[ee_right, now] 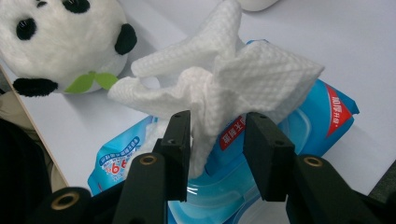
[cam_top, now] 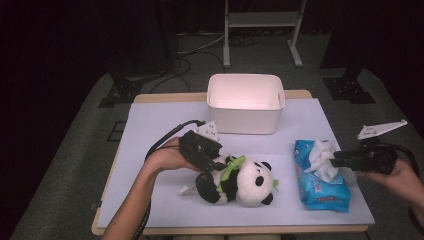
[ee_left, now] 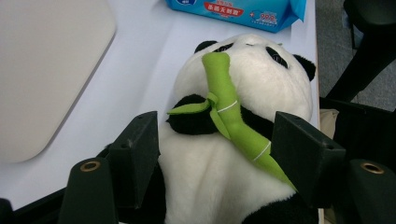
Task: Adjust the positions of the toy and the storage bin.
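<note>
A panda plush (cam_top: 250,182) holding a green bamboo stalk (ee_left: 231,107) lies on its back at the front middle of the pale mat (cam_top: 160,125). My left gripper (cam_top: 219,165) comes in from the left, and its jaws press on both sides of the panda's body (ee_left: 210,163). At the right lies a blue pack of wet wipes (cam_top: 320,192) with a white wipe (cam_top: 322,160) pulled up out of it. My right gripper (cam_top: 334,159) is open around that wipe (ee_right: 219,70): the wipe brushes one jaw, and a gap shows beside the other.
A white bin (cam_top: 245,120) stands at the back middle of the mat, its rounded side (ee_left: 46,70) close to my left gripper. A metal stand (cam_top: 262,30) is on the floor beyond the table. The table's right edge runs just past the wipes pack.
</note>
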